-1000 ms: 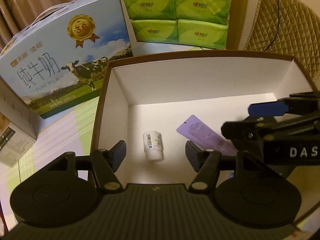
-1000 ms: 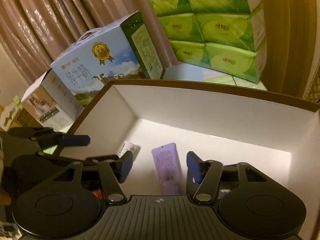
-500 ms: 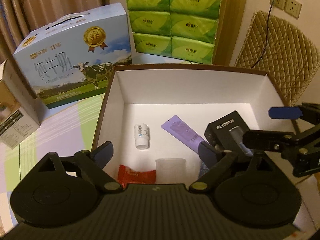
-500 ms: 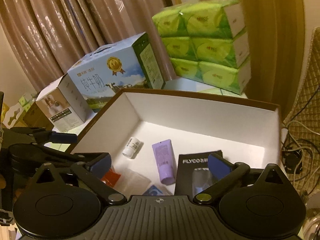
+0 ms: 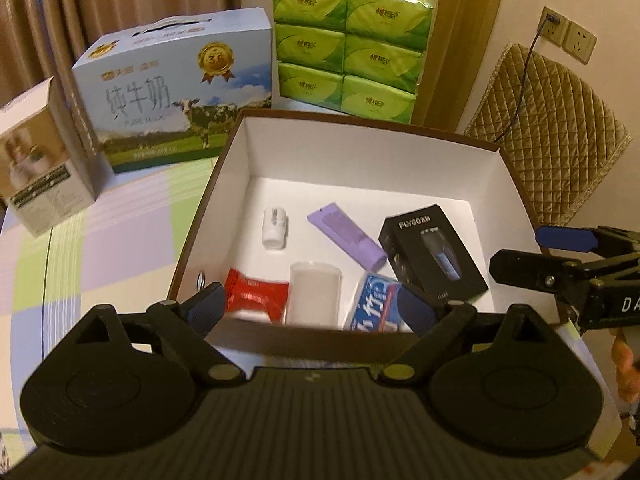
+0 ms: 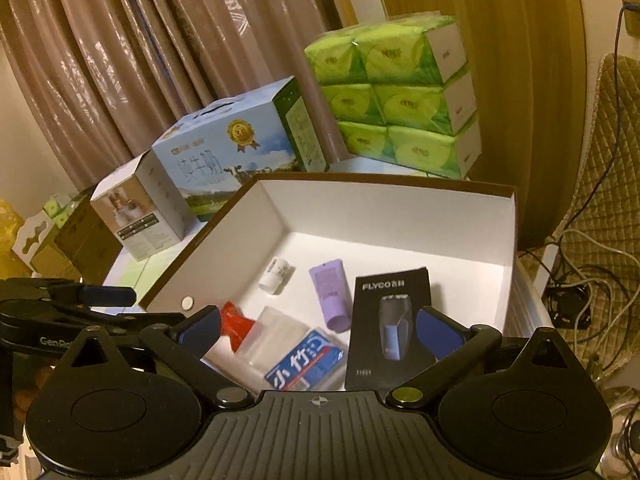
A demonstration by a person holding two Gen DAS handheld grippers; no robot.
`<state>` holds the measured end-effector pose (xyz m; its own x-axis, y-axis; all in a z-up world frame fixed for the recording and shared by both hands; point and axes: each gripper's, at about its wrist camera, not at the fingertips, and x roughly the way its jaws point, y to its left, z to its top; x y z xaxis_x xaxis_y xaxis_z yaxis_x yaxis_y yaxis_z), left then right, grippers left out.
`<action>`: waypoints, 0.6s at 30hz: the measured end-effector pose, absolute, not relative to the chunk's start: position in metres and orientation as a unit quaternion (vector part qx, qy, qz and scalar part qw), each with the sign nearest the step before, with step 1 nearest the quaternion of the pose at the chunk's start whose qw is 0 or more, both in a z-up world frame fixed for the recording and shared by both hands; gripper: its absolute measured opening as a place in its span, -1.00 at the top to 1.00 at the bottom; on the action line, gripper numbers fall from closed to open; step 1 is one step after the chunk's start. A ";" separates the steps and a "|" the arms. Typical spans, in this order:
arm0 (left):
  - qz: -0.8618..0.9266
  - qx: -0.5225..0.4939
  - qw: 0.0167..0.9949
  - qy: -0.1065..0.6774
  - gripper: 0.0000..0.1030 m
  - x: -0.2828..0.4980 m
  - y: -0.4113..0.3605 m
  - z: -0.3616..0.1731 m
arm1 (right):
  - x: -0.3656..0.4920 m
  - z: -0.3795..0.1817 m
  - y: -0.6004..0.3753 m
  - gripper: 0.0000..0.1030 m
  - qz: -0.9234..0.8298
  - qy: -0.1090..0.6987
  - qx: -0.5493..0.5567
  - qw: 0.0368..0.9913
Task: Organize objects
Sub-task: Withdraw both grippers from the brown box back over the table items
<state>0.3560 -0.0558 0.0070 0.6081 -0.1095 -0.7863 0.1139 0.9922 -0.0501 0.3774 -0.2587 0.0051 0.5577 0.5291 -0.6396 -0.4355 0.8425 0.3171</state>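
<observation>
A brown box with a white inside (image 5: 236,168) (image 6: 400,216) holds several items: a small white bottle (image 5: 274,227) (image 6: 276,274), a purple tube (image 5: 347,236) (image 6: 331,293), a black FLYCO shaver box (image 5: 432,254) (image 6: 390,328), a red packet (image 5: 256,294) (image 6: 236,322), a clear plastic cup (image 5: 315,298) (image 6: 276,332) and a blue-white pack (image 5: 376,307) (image 6: 306,360). My left gripper (image 5: 312,308) hangs open above the box's near edge, holding nothing. The right gripper (image 6: 318,326) is open too, over the near right part of the box, and it shows in the left wrist view (image 5: 568,256).
Behind the box stand a blue milk carton (image 5: 176,92) (image 6: 236,152) and a stack of green tissue packs (image 5: 348,40) (image 6: 400,96). A small white carton (image 5: 40,156) (image 6: 136,208) sits left on the checked tablecloth (image 5: 100,248). A quilted cushion (image 5: 548,140) and cables (image 6: 580,280) lie right.
Both grippers have pulled back and up out of the box and opened wider. The shaver box, red packet, cup and blue pack have come into view.
</observation>
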 end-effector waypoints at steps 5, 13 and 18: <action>-0.052 -0.017 0.897 0.439 -0.75 0.330 -0.053 0.010 | 0.358 0.008 -0.260 -0.96 0.279 0.384 0.057 0.879; -0.041 -0.033 0.896 0.441 -0.75 0.290 -0.052 0.013 | 0.329 0.015 -0.264 -0.96 0.282 0.379 0.053 0.880; -0.036 -0.044 0.895 0.442 -0.75 0.266 -0.048 0.013 | 0.312 0.015 -0.266 -0.96 0.276 0.382 0.051 0.880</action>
<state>0.2659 -0.0477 0.0134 0.6066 -0.1034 -0.7882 0.0259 0.9936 -0.1103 0.3125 -0.2660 0.0148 0.5553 0.5246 -0.6453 -0.4472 0.8426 0.3001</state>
